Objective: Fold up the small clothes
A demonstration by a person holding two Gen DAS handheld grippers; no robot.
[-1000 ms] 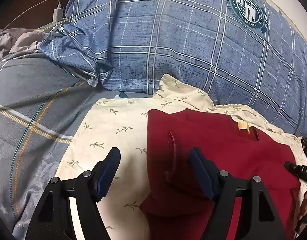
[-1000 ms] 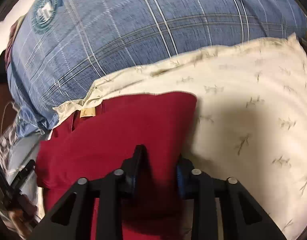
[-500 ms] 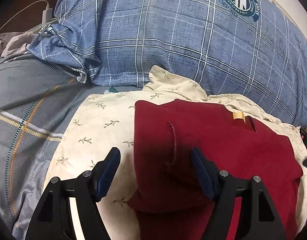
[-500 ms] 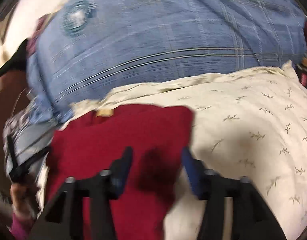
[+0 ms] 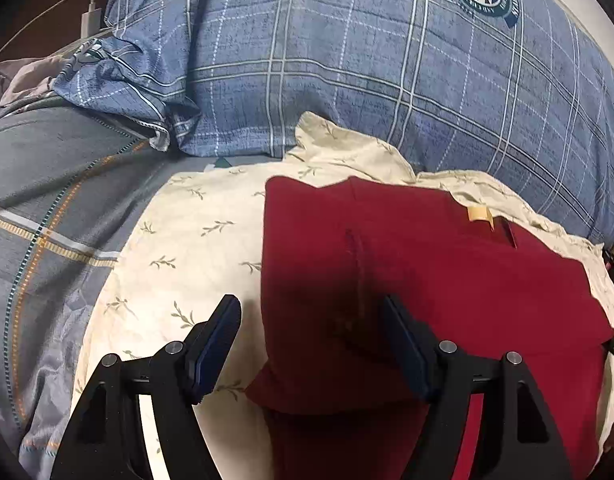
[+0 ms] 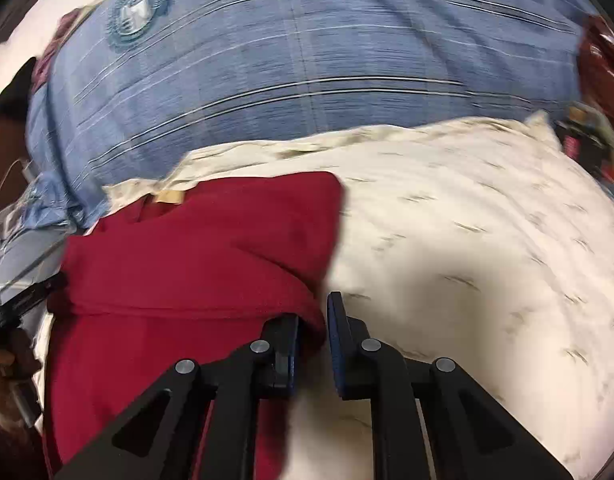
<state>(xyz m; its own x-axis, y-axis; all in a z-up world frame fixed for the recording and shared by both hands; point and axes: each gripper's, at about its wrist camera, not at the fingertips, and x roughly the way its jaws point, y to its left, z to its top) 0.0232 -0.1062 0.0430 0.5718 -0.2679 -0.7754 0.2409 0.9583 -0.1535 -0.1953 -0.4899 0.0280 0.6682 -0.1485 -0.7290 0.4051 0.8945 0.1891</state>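
Observation:
A dark red garment (image 5: 427,272) with a tan neck label (image 5: 480,214) lies partly folded on a cream leaf-print cloth (image 5: 195,248). My left gripper (image 5: 313,340) stands open over the garment's left edge, one finger on the cream cloth side and the other above the red fabric, with no grip on it. In the right wrist view the red garment (image 6: 187,260) fills the left half. My right gripper (image 6: 313,320) is closing at the garment's right edge. Its jaws are almost together, with a fold of red fabric pinched between them.
A big blue plaid pillow (image 5: 347,60) with a round emblem lies behind the cream cloth (image 6: 467,240). Grey striped bedding (image 5: 47,200) spreads to the left, with a white charger and cable (image 5: 89,16) beyond it. A hand (image 6: 3,364) holding the other gripper shows at the right wrist view's left edge.
My right gripper let go of the red fabric, opened, shifted towards the garment's right edge and closed on a fold there. The left gripper stayed open and barely moved.

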